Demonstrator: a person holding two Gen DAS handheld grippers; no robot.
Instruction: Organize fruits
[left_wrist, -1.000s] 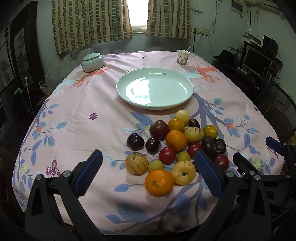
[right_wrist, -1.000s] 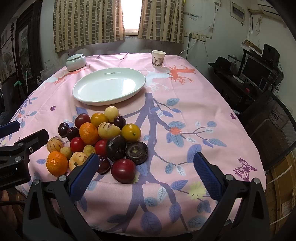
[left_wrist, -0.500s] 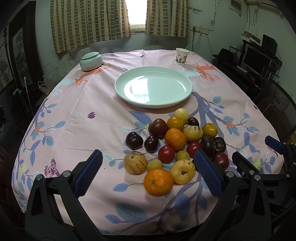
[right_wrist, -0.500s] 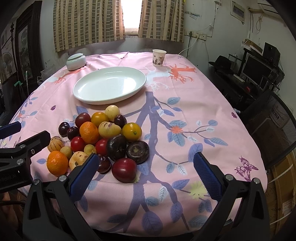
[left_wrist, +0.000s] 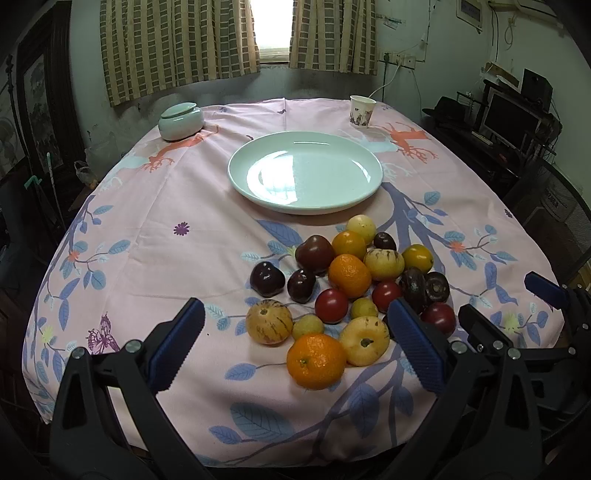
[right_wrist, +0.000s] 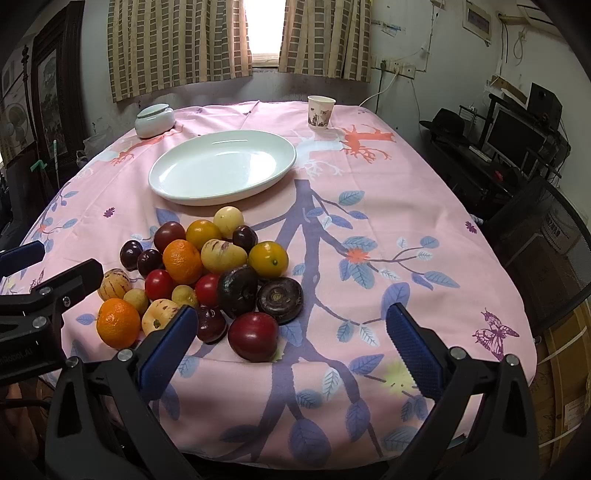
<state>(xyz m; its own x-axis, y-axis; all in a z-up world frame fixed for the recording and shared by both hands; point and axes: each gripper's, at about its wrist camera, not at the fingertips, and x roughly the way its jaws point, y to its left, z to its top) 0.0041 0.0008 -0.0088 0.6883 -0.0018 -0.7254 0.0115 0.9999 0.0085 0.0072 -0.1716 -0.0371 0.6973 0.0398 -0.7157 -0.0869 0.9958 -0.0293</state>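
Observation:
A heap of several fruits lies on the pink flowered tablecloth near its front edge: oranges (left_wrist: 316, 360) (right_wrist: 118, 323), striped yellow melons (left_wrist: 269, 321), red tomatoes (left_wrist: 331, 305), dark plums (left_wrist: 266, 278) and a red plum (right_wrist: 253, 335). An empty pale green plate (left_wrist: 304, 171) (right_wrist: 221, 166) sits behind the heap. My left gripper (left_wrist: 295, 347) hangs open just in front of the heap, nothing between its fingers. My right gripper (right_wrist: 291, 349) is open too, over the heap's right front, with the red plum between its pads' line of sight.
A lidded pale green jar (left_wrist: 181, 121) stands at the back left and a paper cup (left_wrist: 362, 110) at the back right. A desk with a monitor (right_wrist: 515, 134) and a mesh chair (right_wrist: 554, 236) stand to the right of the table.
Both grippers have edged slightly forward toward the fruit heap, so the fruits look a little nearer. Both stay open and no fruit has moved.

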